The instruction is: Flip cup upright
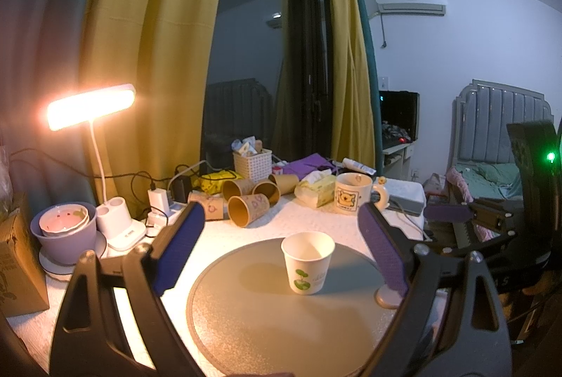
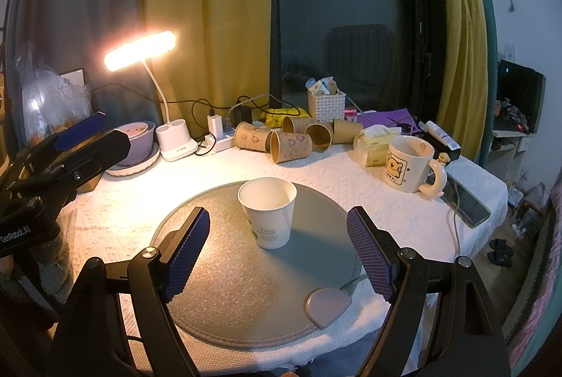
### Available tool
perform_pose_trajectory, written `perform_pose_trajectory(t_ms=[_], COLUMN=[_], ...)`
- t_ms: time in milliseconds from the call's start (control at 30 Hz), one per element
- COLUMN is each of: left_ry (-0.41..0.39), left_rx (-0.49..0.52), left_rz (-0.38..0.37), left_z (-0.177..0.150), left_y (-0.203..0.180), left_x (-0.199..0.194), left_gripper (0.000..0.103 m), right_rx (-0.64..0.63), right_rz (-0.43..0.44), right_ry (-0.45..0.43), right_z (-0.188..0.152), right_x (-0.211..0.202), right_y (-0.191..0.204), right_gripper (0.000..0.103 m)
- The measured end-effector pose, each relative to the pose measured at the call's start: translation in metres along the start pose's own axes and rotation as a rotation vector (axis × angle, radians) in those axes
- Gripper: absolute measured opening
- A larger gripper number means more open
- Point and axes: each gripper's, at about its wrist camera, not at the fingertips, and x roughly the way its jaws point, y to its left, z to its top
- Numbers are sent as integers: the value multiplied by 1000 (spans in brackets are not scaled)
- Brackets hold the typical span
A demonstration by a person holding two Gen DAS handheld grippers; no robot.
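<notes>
Both grippers, left (image 1: 281,243) and right (image 2: 277,247), hang spread wide and empty, clear of the paper cup (image 2: 267,212), which stands mouth-up on the round grey mat (image 2: 217,299); likely nothing remains to turn.

The white paper cup (image 1: 307,263) stands upright on the round grey mat (image 1: 267,324), mouth open upward and empty inside. A green sprout print marks its side, with faint lettering beside it. It sits toward the mat's far half, well inside the rim.
</notes>
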Motion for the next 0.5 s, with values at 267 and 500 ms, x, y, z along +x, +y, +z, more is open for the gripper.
perform_pose_trajectory(t_ms=[267,500], left_ry=[1,-5], left_rx=[0,-4], left_rz=[-2,5], left_z=[-1,-3], left_y=[-1,-1], left_x=[0,1], left_gripper=[90,90], right_rx=[0,1], right_rz=[-1,-5], right_ry=[1,3], right_z=[-1,0], right_x=[1,1], right_y=[1,1], right_gripper=[83,83])
